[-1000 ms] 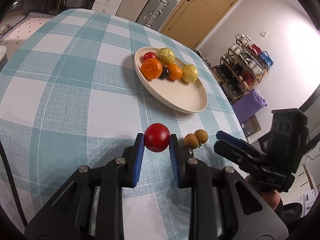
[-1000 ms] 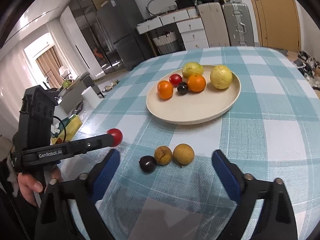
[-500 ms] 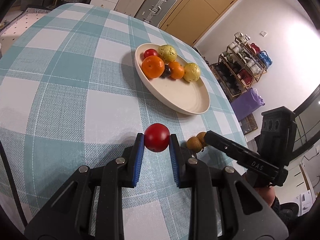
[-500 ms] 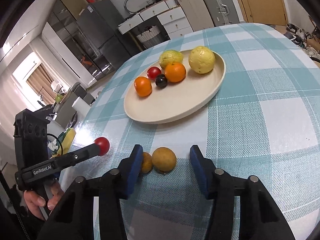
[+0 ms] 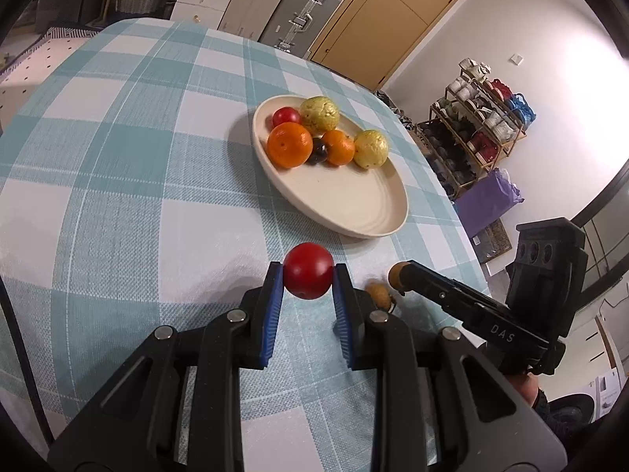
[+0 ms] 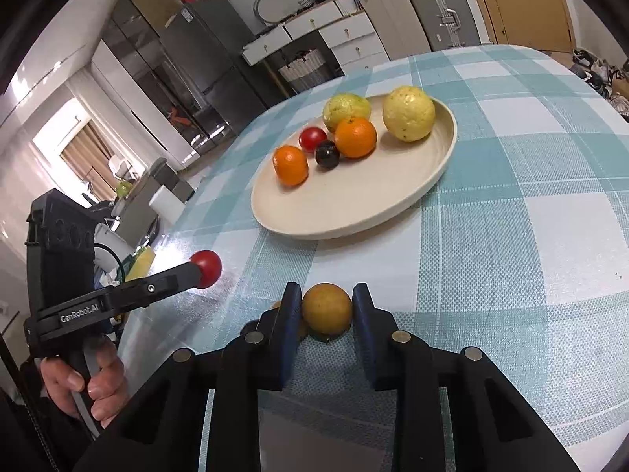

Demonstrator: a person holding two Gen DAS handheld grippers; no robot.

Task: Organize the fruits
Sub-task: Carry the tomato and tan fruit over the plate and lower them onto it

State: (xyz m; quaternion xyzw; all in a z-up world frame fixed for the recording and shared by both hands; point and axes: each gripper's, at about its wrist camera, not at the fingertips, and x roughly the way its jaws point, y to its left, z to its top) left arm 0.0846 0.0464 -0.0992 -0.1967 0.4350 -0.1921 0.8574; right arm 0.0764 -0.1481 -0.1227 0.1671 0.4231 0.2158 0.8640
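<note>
My left gripper (image 5: 308, 277) is shut on a red tomato (image 5: 308, 275) and holds it above the checked tablecloth, short of the cream plate (image 5: 354, 216). It also shows in the right wrist view (image 6: 204, 269). My right gripper (image 6: 326, 306) is shut on a brown longan (image 6: 326, 307) at the table surface. A second brown longan (image 5: 378, 294) lies just beside it, mostly hidden in the right wrist view. The plate (image 6: 334, 212) holds two oranges, two yellow-green guavas, a red tomato and a dark plum.
The round table with the teal checked cloth (image 5: 118, 196) drops off on all sides. Suitcases and a drawer unit (image 6: 354, 35) stand behind it. A shelf rack (image 5: 483, 118) and a purple bag stand at the right.
My right gripper has moved in and closed from wide open onto the brown longan. My left gripper has kept hold of the red tomato and drifted slightly toward the plate.
</note>
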